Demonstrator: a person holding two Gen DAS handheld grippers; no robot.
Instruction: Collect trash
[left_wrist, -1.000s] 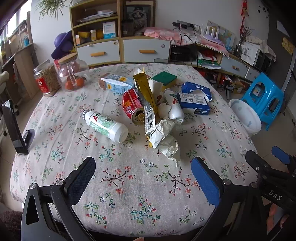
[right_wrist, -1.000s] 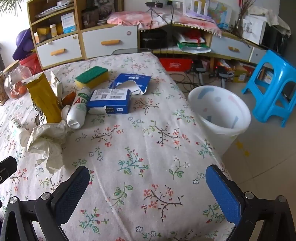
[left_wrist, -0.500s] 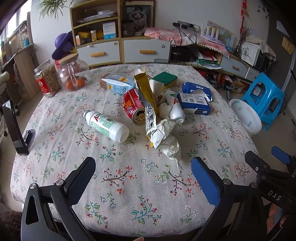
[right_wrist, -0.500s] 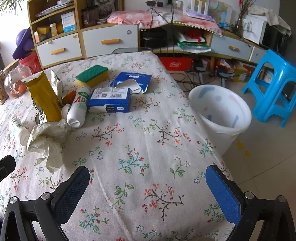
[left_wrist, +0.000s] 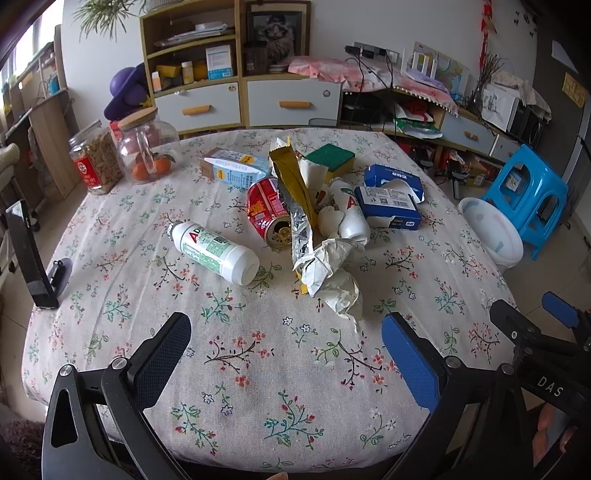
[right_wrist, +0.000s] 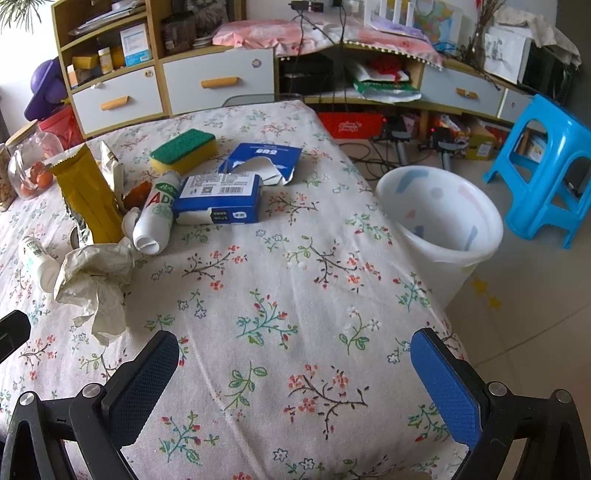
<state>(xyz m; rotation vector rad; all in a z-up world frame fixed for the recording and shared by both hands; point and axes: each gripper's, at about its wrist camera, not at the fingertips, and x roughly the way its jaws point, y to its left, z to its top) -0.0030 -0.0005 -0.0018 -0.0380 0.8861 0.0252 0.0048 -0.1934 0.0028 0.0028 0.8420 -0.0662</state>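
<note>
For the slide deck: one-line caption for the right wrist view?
Open right gripper above floral tablecloth; crumpled paper, blue box and sponge ahead, white bin beside table.

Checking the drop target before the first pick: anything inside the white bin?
The white bin beside the table shows only bare inner wall with pastel marks, no trash visible. Its near rim hides the bottom, so that part is unconfirmed.

Matt floral cloth (left_wrist: 288, 354), crumpled paper (left_wrist: 332, 273), glossy plastic bin (right_wrist: 439, 221)

Crumpled paper (left_wrist: 332, 277), a dented red can (left_wrist: 269, 212) and a white bottle (left_wrist: 214, 253) lay clustered on the floral tablecloth (left_wrist: 258, 369). A white bin (right_wrist: 439, 218) stood empty beside it.
</note>
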